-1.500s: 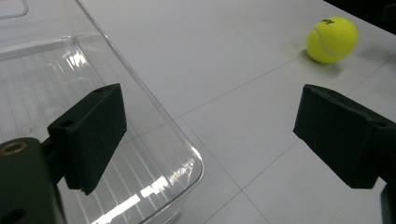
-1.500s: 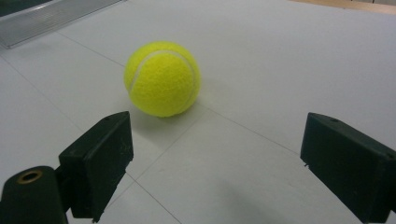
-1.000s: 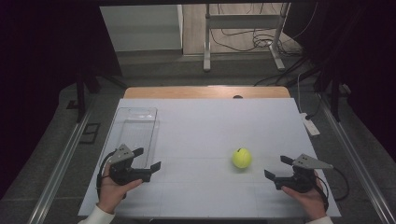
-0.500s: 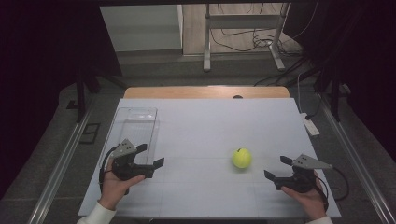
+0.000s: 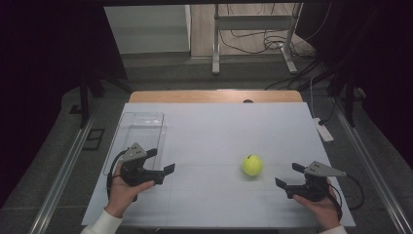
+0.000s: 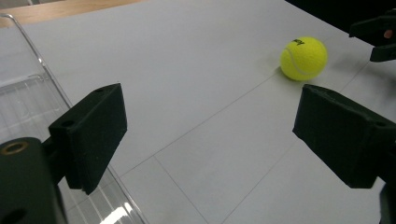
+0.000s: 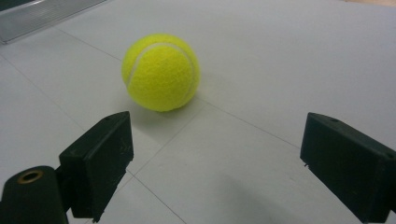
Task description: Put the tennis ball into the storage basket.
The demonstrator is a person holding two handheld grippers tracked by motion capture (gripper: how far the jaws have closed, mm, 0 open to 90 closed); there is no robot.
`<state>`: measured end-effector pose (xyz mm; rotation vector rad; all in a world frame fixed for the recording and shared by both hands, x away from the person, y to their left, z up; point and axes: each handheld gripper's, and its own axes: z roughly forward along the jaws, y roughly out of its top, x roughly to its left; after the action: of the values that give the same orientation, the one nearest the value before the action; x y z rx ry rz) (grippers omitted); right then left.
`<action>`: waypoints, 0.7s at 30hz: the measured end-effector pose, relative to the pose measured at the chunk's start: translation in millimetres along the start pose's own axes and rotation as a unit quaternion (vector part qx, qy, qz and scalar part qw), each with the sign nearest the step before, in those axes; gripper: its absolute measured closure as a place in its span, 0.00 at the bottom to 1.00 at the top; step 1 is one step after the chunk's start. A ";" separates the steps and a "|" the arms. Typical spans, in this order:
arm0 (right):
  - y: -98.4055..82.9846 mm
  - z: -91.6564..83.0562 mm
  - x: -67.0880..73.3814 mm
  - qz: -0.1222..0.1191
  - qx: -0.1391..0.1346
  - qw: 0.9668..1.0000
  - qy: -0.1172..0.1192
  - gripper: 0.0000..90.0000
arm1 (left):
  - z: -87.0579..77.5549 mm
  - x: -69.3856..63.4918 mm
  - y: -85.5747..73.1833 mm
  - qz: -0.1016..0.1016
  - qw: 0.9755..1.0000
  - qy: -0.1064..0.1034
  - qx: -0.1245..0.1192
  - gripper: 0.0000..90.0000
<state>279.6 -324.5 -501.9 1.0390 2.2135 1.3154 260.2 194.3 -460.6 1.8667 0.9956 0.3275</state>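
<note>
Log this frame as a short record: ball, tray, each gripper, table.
ball: yellow tennis ball resting on the table, touched by nothing
tray: clear plastic tray, empty, at the table's left
left gripper: open, beside the tray, aimed toward the ball
right gripper: open, near the ball, holding nothing
table: white sheet over a wooden top

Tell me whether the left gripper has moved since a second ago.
Yes. The left gripper has shifted slightly toward the tennis ball, its open jaws now reaching just past the near right corner of the clear tray, which has stayed put.
</note>
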 end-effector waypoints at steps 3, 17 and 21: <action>0.0 -0.2 0.1 0.000 0.000 1.000 0.000 0.11 | 1.3 -1.1 1.7 0.001 1.000 -0.001 0.001 0.12; -0.2 -0.1 -0.1 -0.001 0.000 1.000 0.002 0.11 | 8.7 -7.6 13.3 0.013 1.000 -0.012 0.007 0.12; -0.2 0.0 -0.1 -0.001 0.001 1.000 0.002 0.11 | 11.2 -9.0 15.6 0.016 1.000 -0.014 0.009 0.12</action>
<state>279.6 -324.6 -502.1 1.0340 2.2178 1.3162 268.9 177.4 -451.4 1.9003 0.9535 0.3106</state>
